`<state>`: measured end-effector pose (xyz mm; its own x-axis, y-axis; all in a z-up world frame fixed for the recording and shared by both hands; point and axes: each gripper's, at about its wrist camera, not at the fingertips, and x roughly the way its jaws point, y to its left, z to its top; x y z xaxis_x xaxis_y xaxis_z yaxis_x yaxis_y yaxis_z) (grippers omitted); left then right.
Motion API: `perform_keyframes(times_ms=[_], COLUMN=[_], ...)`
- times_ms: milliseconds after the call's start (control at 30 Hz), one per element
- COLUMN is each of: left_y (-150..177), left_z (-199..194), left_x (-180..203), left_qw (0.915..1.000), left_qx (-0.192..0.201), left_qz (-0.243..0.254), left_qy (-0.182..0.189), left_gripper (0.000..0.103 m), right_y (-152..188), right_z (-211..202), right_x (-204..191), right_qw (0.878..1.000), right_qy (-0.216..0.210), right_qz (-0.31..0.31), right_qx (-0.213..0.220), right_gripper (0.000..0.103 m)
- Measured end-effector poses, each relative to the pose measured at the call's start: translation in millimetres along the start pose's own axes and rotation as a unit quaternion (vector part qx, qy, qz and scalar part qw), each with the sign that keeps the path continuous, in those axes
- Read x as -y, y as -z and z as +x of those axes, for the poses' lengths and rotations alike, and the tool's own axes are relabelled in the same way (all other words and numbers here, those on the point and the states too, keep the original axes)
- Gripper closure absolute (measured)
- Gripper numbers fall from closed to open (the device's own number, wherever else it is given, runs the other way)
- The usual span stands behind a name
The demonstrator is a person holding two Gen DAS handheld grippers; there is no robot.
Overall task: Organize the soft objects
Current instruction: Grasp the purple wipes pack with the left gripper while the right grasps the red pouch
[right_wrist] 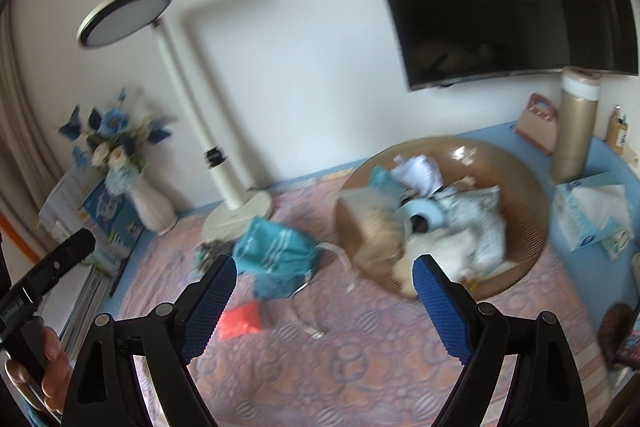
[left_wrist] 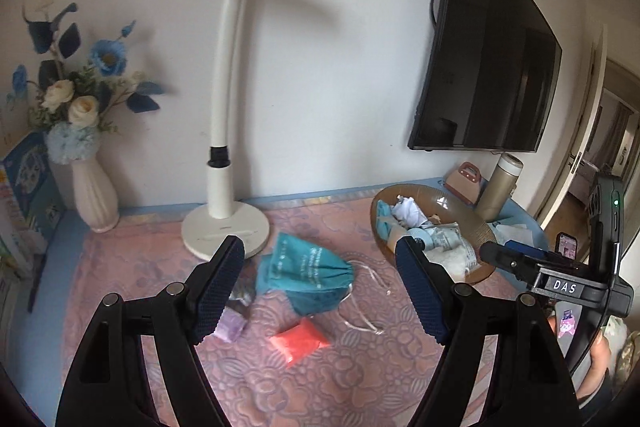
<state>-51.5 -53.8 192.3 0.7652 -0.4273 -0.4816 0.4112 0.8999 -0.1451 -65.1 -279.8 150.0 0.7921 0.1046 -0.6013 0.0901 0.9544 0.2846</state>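
A teal drawstring bag (left_wrist: 308,275) (right_wrist: 276,259) lies on the pink quilted mat (left_wrist: 360,367), its white cords trailing to the right. An orange-red pouch (left_wrist: 300,341) (right_wrist: 240,319) lies just in front of it, and a small purple packet (left_wrist: 230,327) to its left. My left gripper (left_wrist: 319,243) hovers open above these, holding nothing. My right gripper (right_wrist: 325,261) is open and empty between the bag and a brown ribbed bowl (left_wrist: 452,205) (right_wrist: 532,195). The bowl holds several soft things; a blurred tan one (right_wrist: 372,227) is at its left rim.
A white desk lamp (left_wrist: 224,227) stands behind the bag, and a flower vase (left_wrist: 94,199) and books at the far left. A wall TV (left_wrist: 488,67), gold flask (left_wrist: 500,187) and tissue box (right_wrist: 592,215) are near the bowl. A hand (right_wrist: 52,359) holds the left gripper.
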Motion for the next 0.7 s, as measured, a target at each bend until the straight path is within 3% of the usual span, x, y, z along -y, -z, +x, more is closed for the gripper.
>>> perform_keyframes(times_ms=[233,467,567,633,700], left_y=[49.3,116.4,141.5,155.9,156.9], left_z=[-14.6,33.7,54.9,64.5,66.5], left_x=[-47.9,-90.8,-108.1,-117.4,-124.2], left_qw=[0.9987,0.9914,0.987,0.9836,0.9808], left_qx=[-0.026,-0.097,-0.124,-0.137,-0.148], left_qz=[-0.022,-0.042,-0.074,-0.099,-0.12], left_qy=[-0.039,-0.077,-0.071,-0.061,-0.044], left_gripper=[0.024,0.024,0.024,0.025,0.025], right_y=[45.9,89.7,106.6,115.2,114.6], right_z=[41.9,86.8,100.4,114.4,117.2], right_x=[-29.3,-42.9,-43.9,-40.8,-38.4], right_qw=[0.998,0.995,0.994,0.99,0.99], right_qy=[-0.022,0.002,0.007,0.008,0.001], right_qz=[0.0,-0.035,-0.053,-0.051,-0.048], right_qx=[-0.053,-0.092,-0.099,-0.128,-0.134], right_gripper=[0.014,0.014,0.014,0.014,0.014])
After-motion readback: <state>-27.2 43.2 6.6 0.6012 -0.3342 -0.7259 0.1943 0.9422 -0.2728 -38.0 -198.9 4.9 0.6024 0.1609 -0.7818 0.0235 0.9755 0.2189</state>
